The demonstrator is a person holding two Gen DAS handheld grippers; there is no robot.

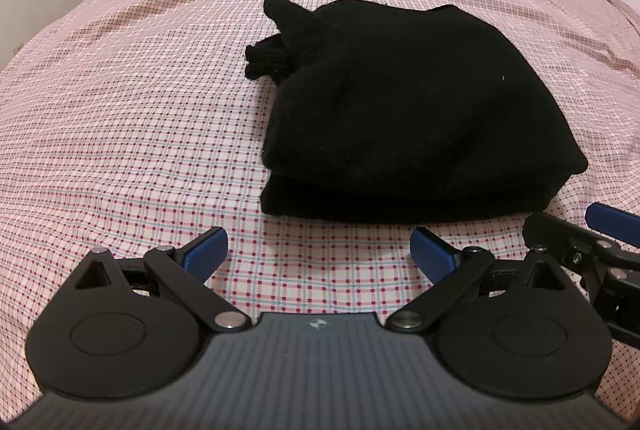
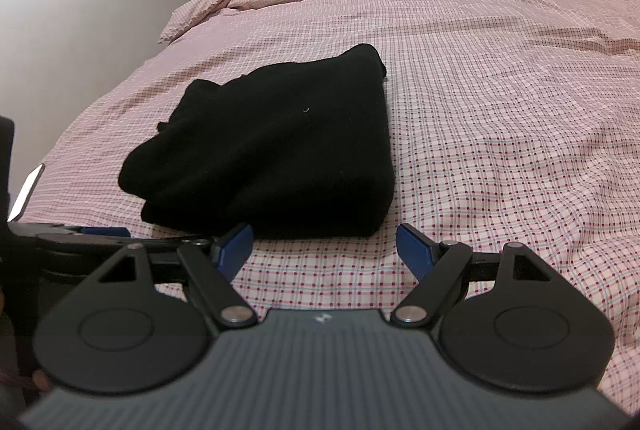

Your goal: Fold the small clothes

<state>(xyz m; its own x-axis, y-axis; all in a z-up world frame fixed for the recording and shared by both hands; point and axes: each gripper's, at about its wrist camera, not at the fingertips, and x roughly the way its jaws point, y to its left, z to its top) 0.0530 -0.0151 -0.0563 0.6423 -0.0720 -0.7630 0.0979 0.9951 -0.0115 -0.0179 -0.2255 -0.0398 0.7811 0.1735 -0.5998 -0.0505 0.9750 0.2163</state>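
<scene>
Where the folded black garment (image 1: 400, 110) ends, checked bedspread (image 1: 120, 110) spreads.

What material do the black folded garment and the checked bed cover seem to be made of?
The black folded garment looks like a soft knit, perhaps wool or acrylic: matte, fuzzy surface, with a ribbed cuff sticking out at its left. The checked bed cover seems to be thin woven cotton or a blend: flat printed grid, fine creases, no shine. Exact fibres cannot be told.

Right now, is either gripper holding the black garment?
No. Both the left gripper and the right gripper are open over the checked bedsheet, just short of the folded black garment.
</scene>
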